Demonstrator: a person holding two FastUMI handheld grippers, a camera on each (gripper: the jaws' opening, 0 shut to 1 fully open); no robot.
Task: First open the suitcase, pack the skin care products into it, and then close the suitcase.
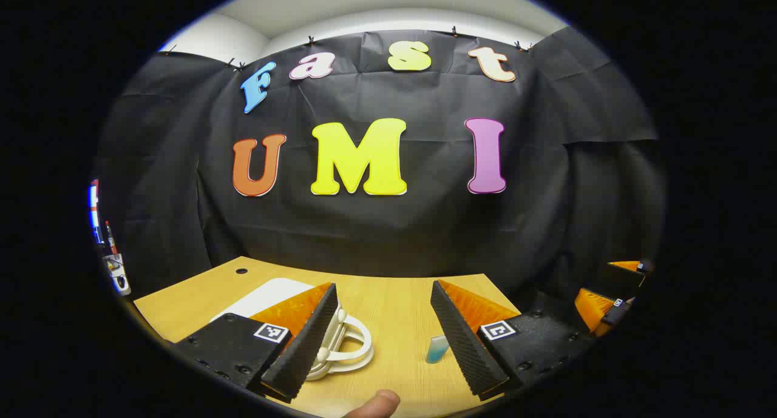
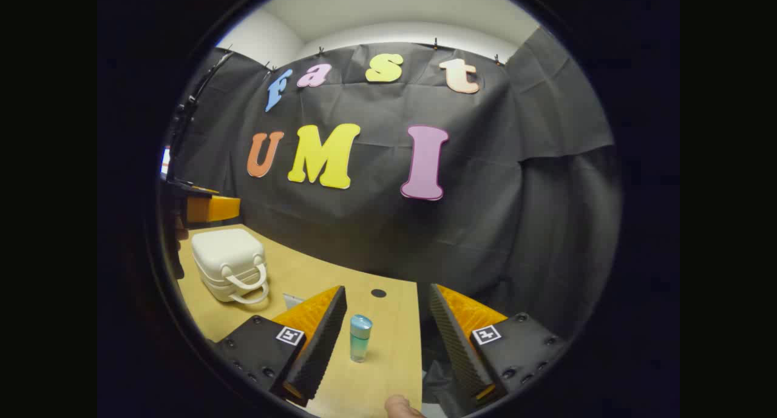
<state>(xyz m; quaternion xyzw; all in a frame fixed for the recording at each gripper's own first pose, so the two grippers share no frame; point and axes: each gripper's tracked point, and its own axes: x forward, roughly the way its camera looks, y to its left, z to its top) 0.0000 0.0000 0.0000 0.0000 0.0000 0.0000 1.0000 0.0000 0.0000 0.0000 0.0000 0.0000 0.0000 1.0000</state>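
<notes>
Bare table (image 2: 388, 369) w/ room around bottle (image 2: 360, 338); suitcase (image 2: 230, 265) well apart, blocks far left.

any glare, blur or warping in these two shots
Left gripper view: sharp, even light, fisheye bends the table edge; white suitcase partly hidden behind a finger. Right gripper view: same bowing, soft shadow beside the blue bottle, no glare on the suitcase.

one white suitcase (image 2: 229, 265), one blue-green bottle (image 2: 360, 338), one wooden table (image 2: 388, 321), two grippers
</notes>
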